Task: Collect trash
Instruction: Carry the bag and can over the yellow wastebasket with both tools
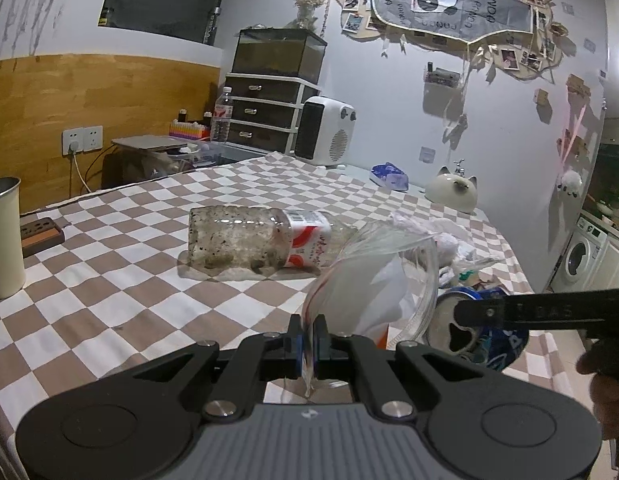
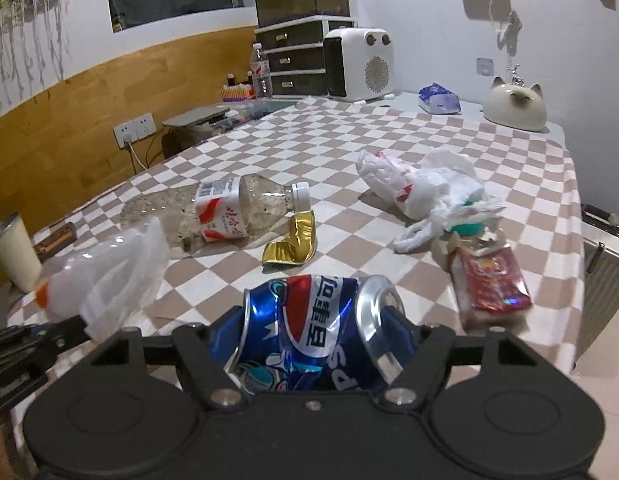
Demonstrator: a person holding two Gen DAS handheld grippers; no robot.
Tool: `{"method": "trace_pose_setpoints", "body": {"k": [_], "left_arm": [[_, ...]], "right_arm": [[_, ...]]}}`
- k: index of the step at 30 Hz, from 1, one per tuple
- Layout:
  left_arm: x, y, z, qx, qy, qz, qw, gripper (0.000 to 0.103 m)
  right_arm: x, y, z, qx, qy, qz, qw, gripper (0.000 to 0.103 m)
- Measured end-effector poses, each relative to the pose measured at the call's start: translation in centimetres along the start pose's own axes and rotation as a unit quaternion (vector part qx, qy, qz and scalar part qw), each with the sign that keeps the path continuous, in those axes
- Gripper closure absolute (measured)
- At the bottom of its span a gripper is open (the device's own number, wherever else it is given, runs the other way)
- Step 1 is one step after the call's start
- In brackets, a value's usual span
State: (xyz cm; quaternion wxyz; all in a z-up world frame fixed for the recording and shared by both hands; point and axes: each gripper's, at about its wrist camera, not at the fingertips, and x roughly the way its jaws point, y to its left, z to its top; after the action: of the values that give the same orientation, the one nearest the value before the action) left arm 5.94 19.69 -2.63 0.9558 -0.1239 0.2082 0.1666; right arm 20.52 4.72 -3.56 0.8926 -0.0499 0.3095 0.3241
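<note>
While the left hand-held gripper (image 1: 308, 340) pinches the clear bag (image 1: 373, 280) shut-jawed, the right hand-held gripper (image 2: 315, 334), its jaws around the crushed can (image 2: 309, 328) at 6 o'clock on the bench (image 2: 389, 136), should squeeze firmly before lifting it toward the bag at 9 o'clock

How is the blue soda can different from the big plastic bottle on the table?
The blue soda can is shiny metal and crumpled; the plastic bottle is see-through, grimy inside, and keeps its shape. The can's top is open, while the bottle has a white cap on. The can sits between the right gripper fingers; the bottle lies alone on the checkered tablecloth. Both are drink containers lying on their sides.
</note>
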Motion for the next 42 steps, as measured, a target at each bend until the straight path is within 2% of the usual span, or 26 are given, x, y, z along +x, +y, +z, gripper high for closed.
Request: {"method": "trace_pose_setpoints", "body": {"k": [10,21,31,42], "left_arm": [[-2.0,-2.9,0.4,0.018,-0.010,-0.017,0.9996,0.099],[-2.1,-9.6,0.3,0.057,0.001,-0.062,0.9964,0.099],[-1.2,-18.1,-0.4,0.107,0.013,-0.122,0.9866,0.099],[0.0,-27.8,-3.4,0.146,0.033,-0.182,0.9719,0.099]], "right_arm": [[-6.1,-1.8,-1.7,0.020,-0.035,-0.006,0.999,0.029],[-13.1,-6.9,-4.1,0.049,-0.073,-0.057,0.995,0.029],[-19.0,-12.5,-7.4,0.083,-0.099,-0.123,0.984,0.028],[-23.9,-20.1,-12.2,0.140,-0.104,-0.197,0.965,0.028]]}}
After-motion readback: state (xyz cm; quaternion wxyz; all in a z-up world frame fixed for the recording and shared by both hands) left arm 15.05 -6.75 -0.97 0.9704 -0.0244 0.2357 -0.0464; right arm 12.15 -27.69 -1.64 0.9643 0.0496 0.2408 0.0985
